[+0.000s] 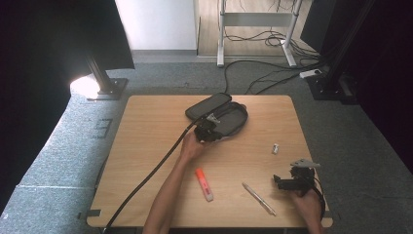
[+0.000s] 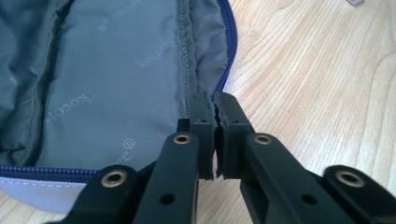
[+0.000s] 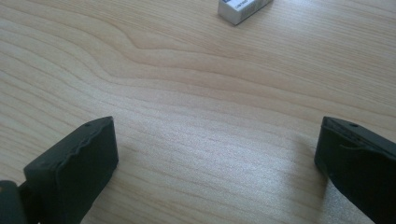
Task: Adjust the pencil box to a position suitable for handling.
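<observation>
The left gripper [image 1: 210, 130] sits at about twelve o'clock from its hand [image 1: 191, 146], jaws pressed together. The right gripper [image 1: 292, 181], at four o'clock from it, has jaws spread wide.

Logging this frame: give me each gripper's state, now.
Left gripper: shut on the pencil case rim.
Right gripper: open, holding nothing.

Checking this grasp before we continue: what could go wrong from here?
1. The left tool pinches only the thin zipper edge of the open pencil case; the fabric may slip out.
2. Pulling could drag the whole case across the table.
3. The right tool sits open, apart from the case, so nothing steadies it.
</observation>
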The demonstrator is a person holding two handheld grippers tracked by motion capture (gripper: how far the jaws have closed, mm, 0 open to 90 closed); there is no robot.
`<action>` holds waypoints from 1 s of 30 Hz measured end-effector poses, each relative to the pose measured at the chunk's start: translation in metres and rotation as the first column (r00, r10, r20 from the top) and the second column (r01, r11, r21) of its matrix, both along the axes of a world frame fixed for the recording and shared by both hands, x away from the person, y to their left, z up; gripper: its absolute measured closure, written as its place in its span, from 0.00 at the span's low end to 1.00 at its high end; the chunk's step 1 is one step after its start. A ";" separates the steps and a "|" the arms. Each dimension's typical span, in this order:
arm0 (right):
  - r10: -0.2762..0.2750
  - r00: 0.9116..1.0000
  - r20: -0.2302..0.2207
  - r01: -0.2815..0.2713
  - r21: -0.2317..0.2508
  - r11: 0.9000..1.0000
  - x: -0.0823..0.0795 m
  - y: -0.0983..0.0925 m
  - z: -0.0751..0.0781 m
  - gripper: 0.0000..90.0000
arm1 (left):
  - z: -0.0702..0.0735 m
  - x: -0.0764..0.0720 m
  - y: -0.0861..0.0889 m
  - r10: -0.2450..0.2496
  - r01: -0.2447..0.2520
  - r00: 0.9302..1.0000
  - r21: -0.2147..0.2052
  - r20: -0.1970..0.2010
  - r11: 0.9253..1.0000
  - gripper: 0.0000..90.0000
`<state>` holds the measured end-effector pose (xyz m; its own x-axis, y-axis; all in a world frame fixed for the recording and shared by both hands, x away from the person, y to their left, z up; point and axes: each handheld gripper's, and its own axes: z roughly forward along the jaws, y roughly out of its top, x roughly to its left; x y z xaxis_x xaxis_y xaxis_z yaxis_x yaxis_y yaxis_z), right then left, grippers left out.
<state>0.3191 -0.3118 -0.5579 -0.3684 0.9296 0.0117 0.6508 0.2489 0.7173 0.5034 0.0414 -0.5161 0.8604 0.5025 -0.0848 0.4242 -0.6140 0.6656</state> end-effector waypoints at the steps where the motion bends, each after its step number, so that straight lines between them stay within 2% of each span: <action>1: 0.000 1.000 0.000 0.000 0.000 1.000 0.000 0.000 0.000 0.00 | 0.000 0.000 0.000 0.000 0.000 1.000 0.000 0.000 1.000 0.97; 14: -0.001 1.000 0.000 0.001 0.000 1.000 0.000 0.000 0.000 0.00 | 0.007 -0.013 -0.007 -0.037 0.037 0.999 -0.003 0.009 0.999 0.98; 18: -0.001 1.000 0.000 0.001 0.000 1.000 0.000 0.000 0.000 0.00 | 0.010 -0.019 -0.009 -0.044 0.044 0.999 -0.015 0.023 0.999 0.98; 30: 0.000 1.000 0.000 0.000 0.000 1.000 0.000 0.000 0.000 0.00 | 0.012 -0.036 -0.010 -0.060 0.060 0.998 -0.030 0.010 0.998 0.98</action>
